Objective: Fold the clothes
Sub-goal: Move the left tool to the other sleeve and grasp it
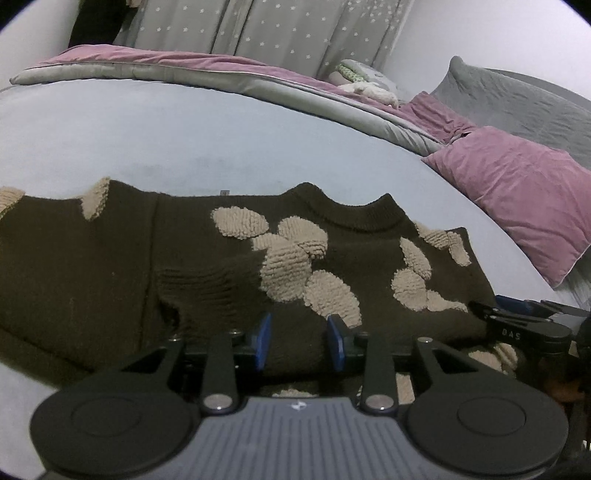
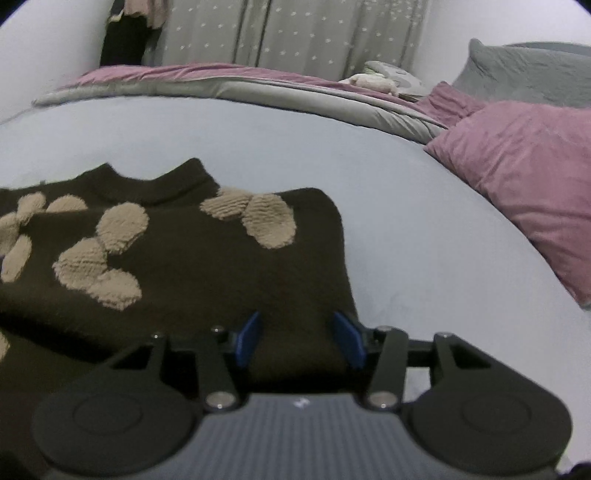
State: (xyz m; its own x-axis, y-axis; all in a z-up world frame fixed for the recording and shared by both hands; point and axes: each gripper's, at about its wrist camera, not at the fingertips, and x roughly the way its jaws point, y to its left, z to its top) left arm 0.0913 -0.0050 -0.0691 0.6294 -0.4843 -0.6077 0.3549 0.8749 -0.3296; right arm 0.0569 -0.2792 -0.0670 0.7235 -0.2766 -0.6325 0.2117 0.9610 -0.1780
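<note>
A dark brown knit sweater (image 1: 207, 266) with beige fuzzy patches lies spread on the pale blue bed sheet (image 1: 184, 133), collar toward the far side. My left gripper (image 1: 300, 339) is open, its blue pads over the sweater's near middle, with fabric between them. My right gripper (image 2: 301, 341) is open over the sweater's (image 2: 192, 266) near right part, close to its right edge. The right gripper's black body also shows at the right of the left wrist view (image 1: 524, 328).
A purple pillow (image 1: 517, 192) lies to the right on the bed, a grey pillow (image 1: 517, 103) behind it. A folded purple and grey quilt (image 1: 221, 74) runs along the far side. Grey star curtains (image 1: 277, 29) hang behind. Bare sheet (image 2: 406, 240) lies right of the sweater.
</note>
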